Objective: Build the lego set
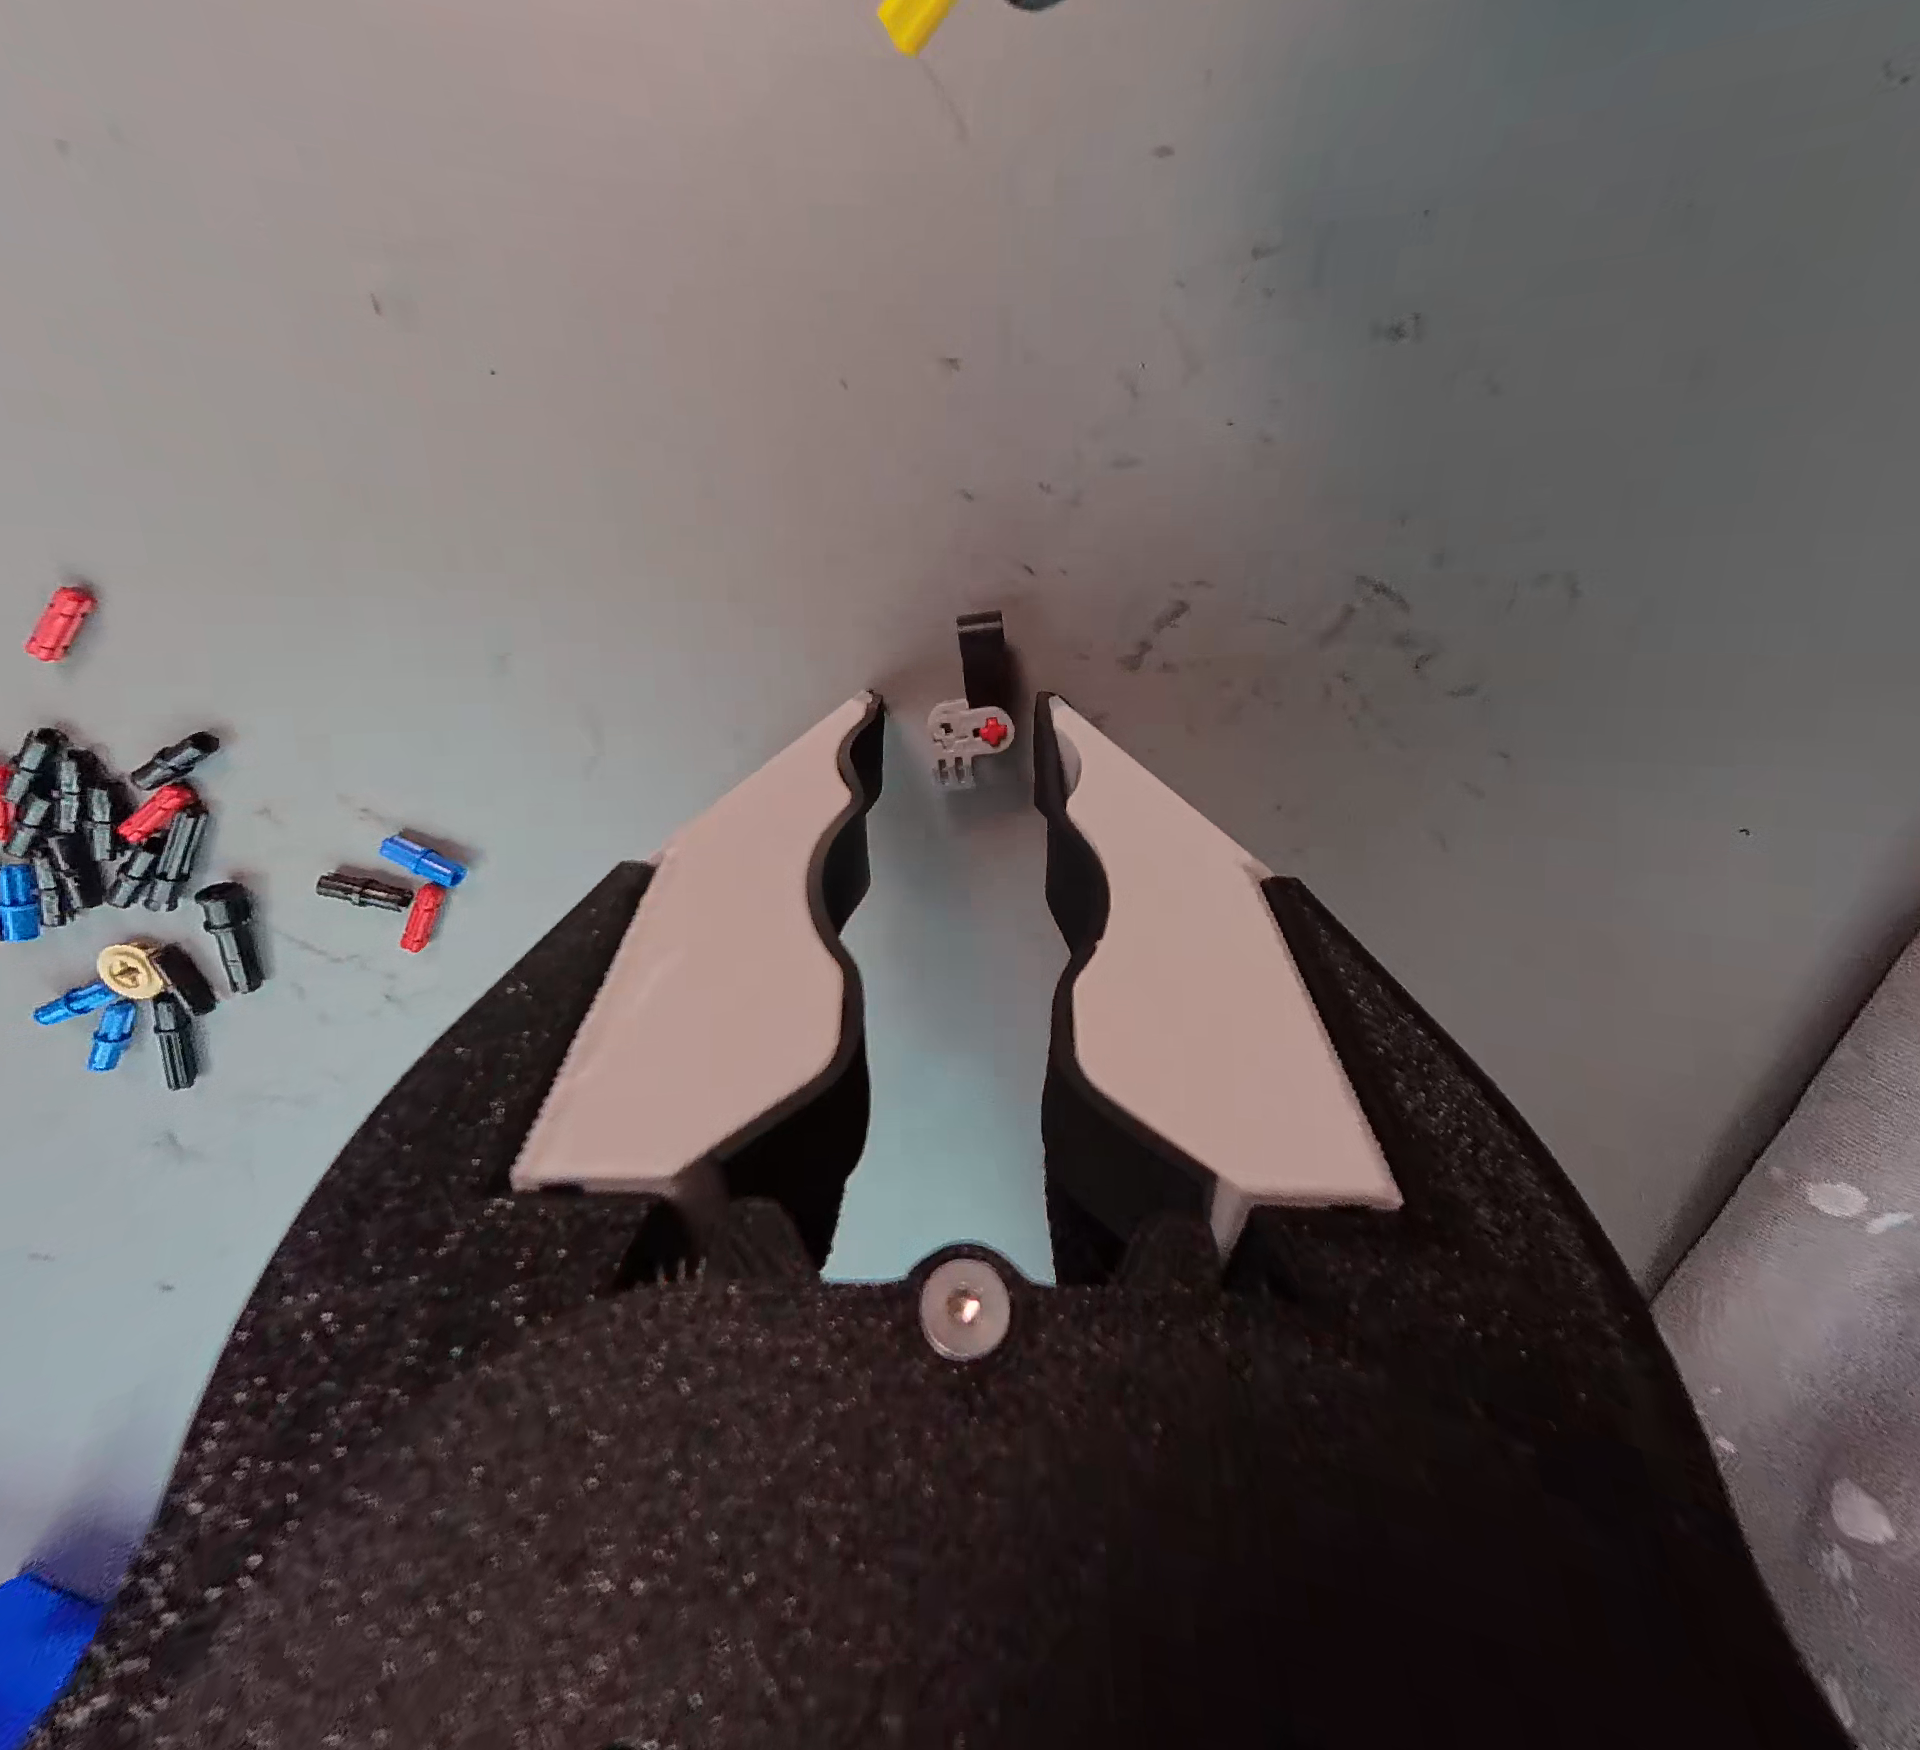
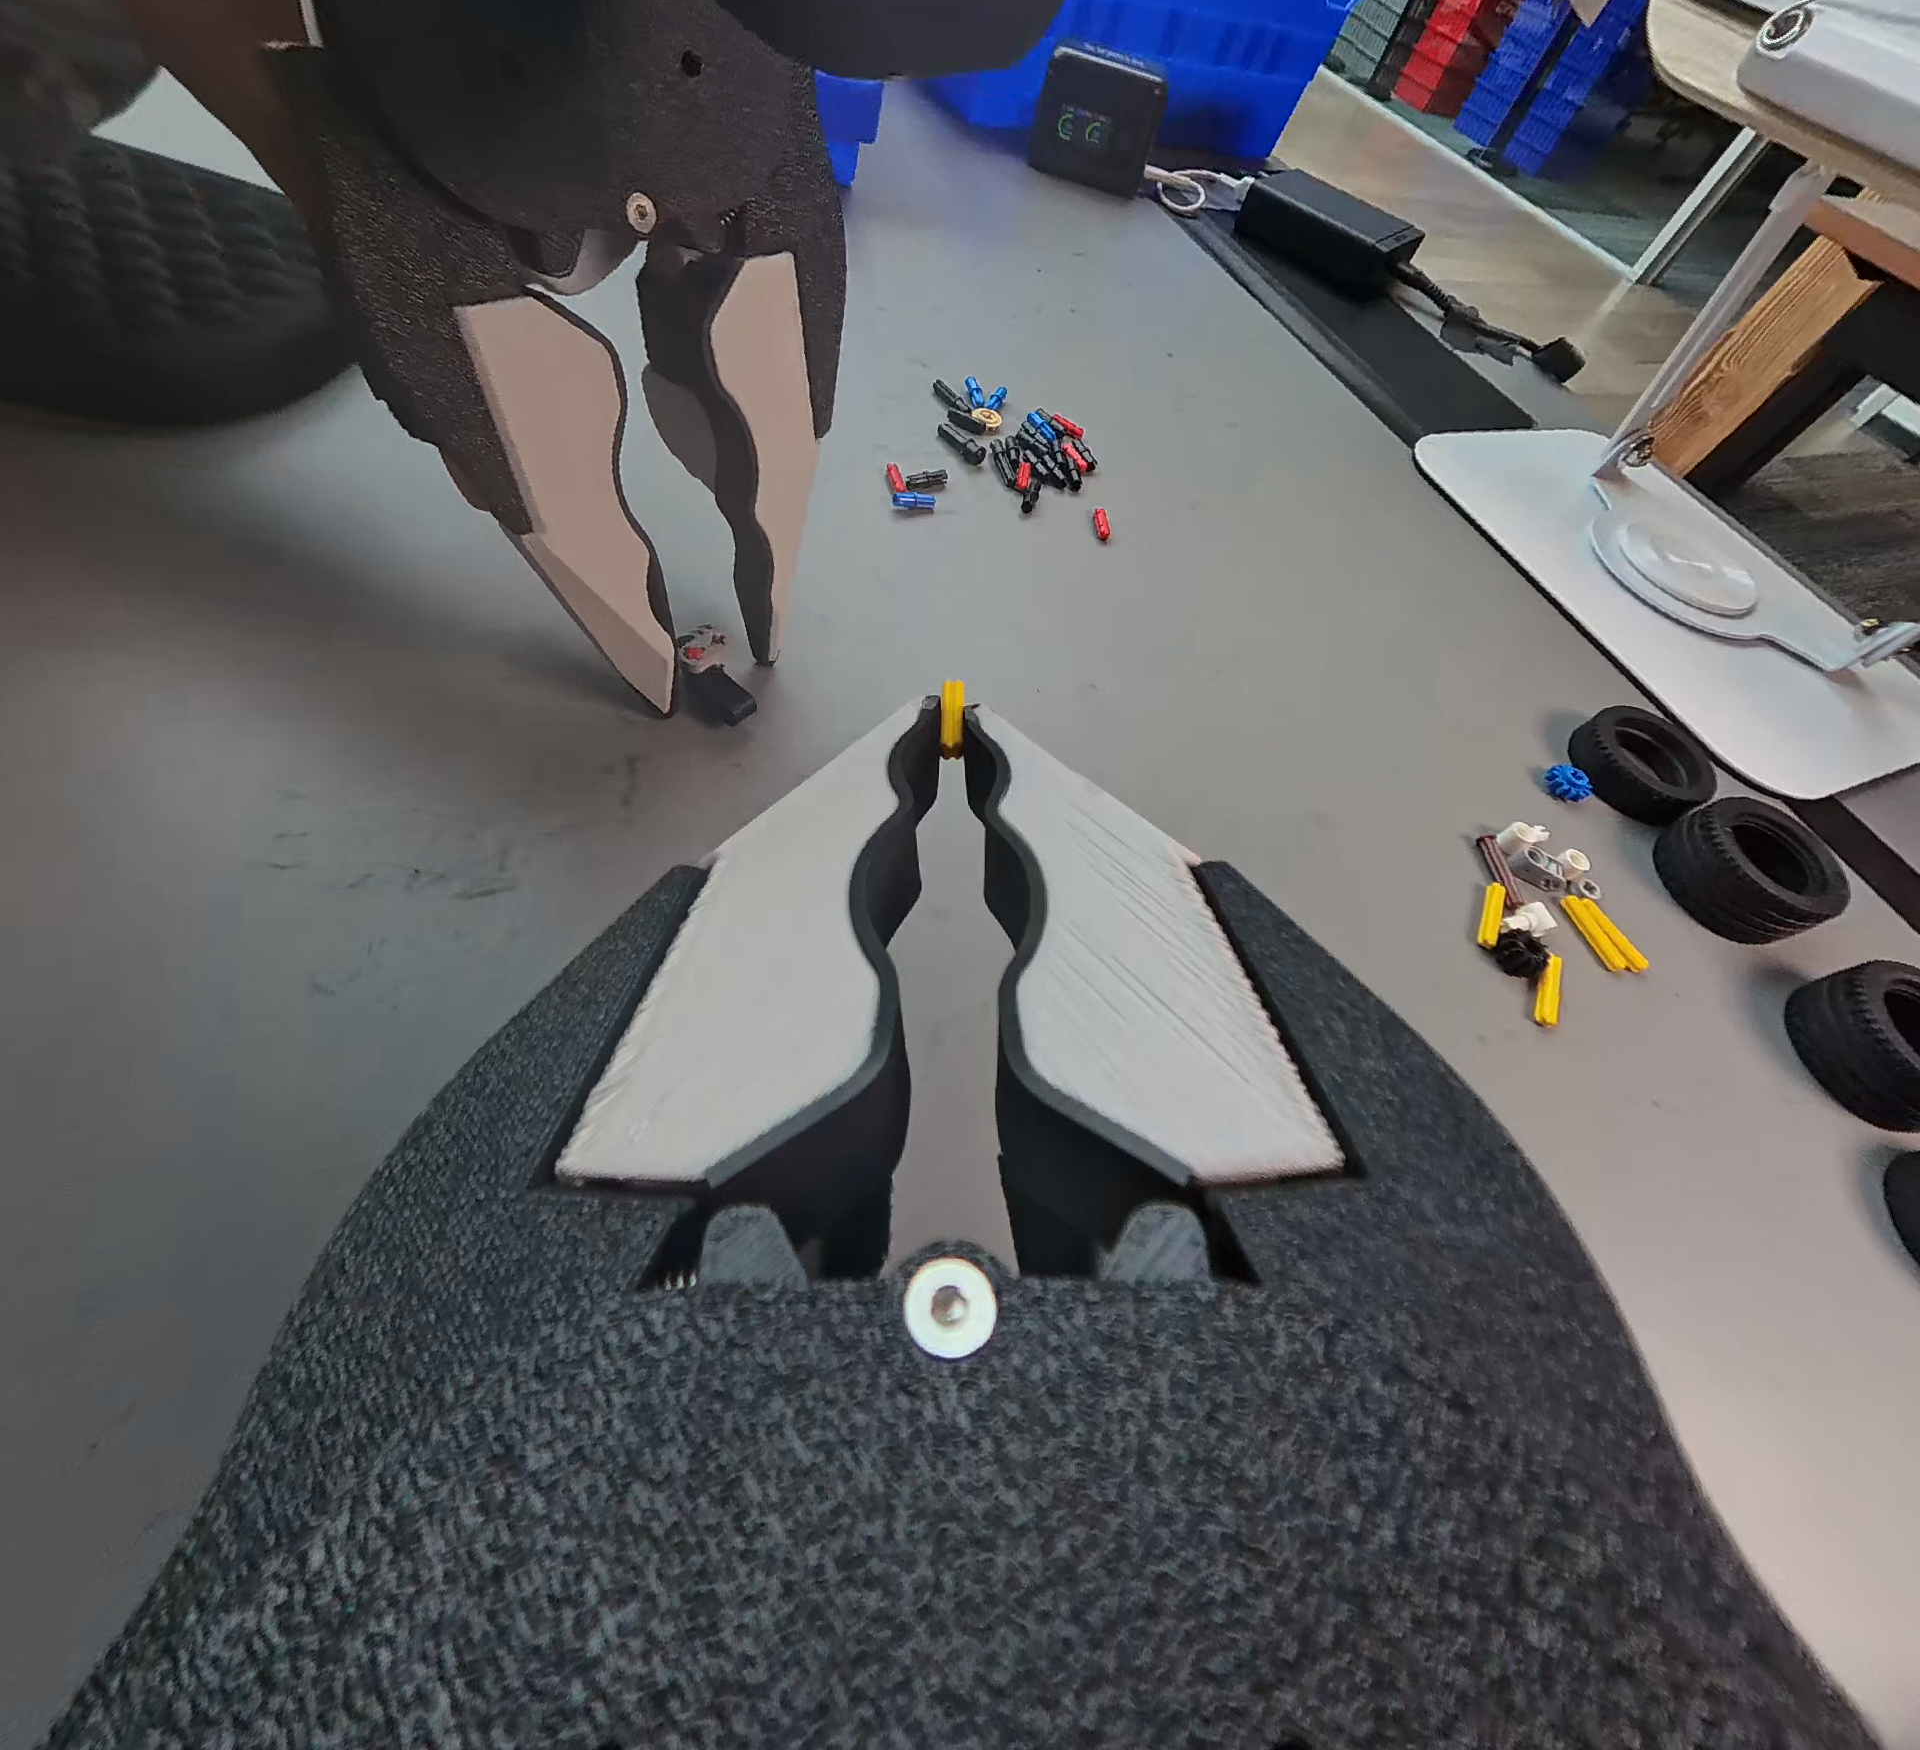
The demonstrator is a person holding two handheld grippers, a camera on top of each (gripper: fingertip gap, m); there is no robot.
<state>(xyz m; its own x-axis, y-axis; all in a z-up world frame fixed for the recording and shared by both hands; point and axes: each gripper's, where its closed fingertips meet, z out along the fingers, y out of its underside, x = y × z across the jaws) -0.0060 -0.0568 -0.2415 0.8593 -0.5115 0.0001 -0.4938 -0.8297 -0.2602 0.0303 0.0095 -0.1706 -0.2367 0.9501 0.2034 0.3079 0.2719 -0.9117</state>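
straddling the small grey-and-black lego connector with a red pin [image 1: 971, 732] on the grey tabletop [image 1: 520, 350], my left claw [image 1: 961, 724] gapes wide, not gripping. my right claw [image 2: 953, 713] pinches a yellow plastic axle [image 2: 952, 719] just beside. risk: closing off-centre could flick the tiny connector away; the axle might twist while inserting.

Right gripper [image 2: 953, 713] pinches a yellow axle [image 2: 952, 719]; left gripper [image 2: 717, 677] straddles a small grey-black piece [image 2: 712, 677]
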